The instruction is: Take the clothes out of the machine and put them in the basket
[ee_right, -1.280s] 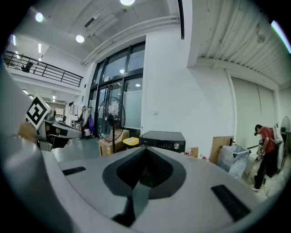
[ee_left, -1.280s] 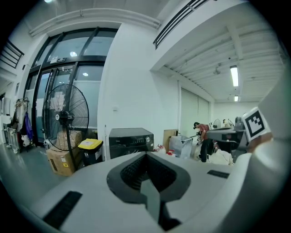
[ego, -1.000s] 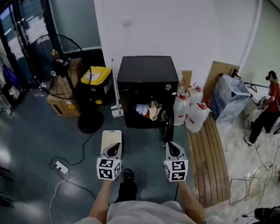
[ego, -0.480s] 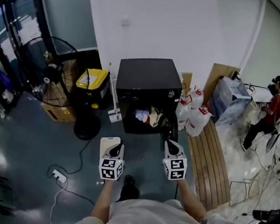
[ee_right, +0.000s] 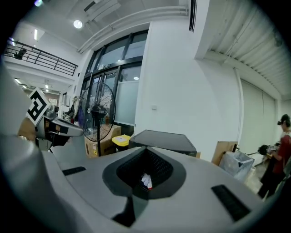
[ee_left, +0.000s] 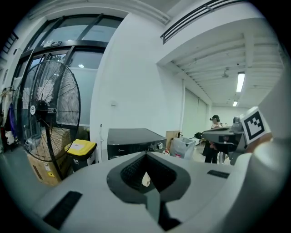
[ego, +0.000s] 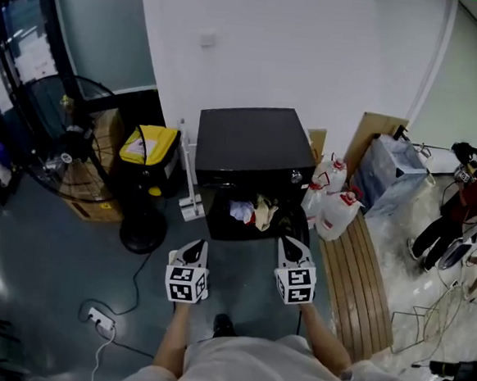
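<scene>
A: One black machine against the white wall, low on the floor, its front opening facing the person.

B: Load?

A: Small heap of clothes sits in the mouth of the opening. Pale pieces at the left, a tan one in the middle. All of it is inside, nothing lifted out.

B: Basket?

A: Can't make one out in any view.

B: Tongs?

A: Left gripper and right gripper are side by side, short of the opening and apart from the clothes. Both have their jaws pressed together with nothing between them. Each gripper view looks past its own closed tips at the machine.

B: How will the load handle?

A: Judgement only. Soft, limp and light, and probably tangled, so one piece may drag its neighbours along. Not fragile, and not slippery unless damp, which I can't tell from here. The jaws must open before going in. Best hold is a bunched fold at the front of the heap, pinched deep. A thin hem would likely slide out.
</scene>
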`<state>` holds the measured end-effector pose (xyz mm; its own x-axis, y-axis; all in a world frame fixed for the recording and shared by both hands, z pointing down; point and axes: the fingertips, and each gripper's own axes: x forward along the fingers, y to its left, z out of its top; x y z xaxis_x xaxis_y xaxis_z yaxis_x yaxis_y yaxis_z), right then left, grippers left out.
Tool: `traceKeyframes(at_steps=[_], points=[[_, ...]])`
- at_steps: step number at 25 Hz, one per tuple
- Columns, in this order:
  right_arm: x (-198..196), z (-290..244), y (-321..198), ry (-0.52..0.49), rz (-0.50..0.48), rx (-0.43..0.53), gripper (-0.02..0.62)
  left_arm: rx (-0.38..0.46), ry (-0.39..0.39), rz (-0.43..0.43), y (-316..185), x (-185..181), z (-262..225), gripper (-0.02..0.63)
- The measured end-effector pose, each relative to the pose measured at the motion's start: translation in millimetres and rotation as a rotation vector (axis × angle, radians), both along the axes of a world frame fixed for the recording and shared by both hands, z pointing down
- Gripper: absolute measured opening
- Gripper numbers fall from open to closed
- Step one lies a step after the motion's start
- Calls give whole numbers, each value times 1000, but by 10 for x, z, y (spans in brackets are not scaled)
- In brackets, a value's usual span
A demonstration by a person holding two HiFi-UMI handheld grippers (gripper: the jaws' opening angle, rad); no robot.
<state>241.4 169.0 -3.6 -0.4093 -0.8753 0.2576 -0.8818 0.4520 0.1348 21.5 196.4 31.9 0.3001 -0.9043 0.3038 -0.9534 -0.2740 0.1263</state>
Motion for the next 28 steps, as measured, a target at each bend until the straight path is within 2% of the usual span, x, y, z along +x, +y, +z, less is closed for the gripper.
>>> traceKeyframes(at_steps=[10,15,22,28], points=[[-477,-34,-1087,7,31,10,25,12,-7,26,-1133,-516,-63,18],[-585,-16,-1413,12,42,16,25,19,-19,56,-1580,-600,-60,18],[-473,110,-1568,7,47,-14,25,-3,-25,69,-1744,-475,-20,18],[-434,145,-1781,12,-17,-45,25,-31,-32,17,-1817,-390,26,18]])
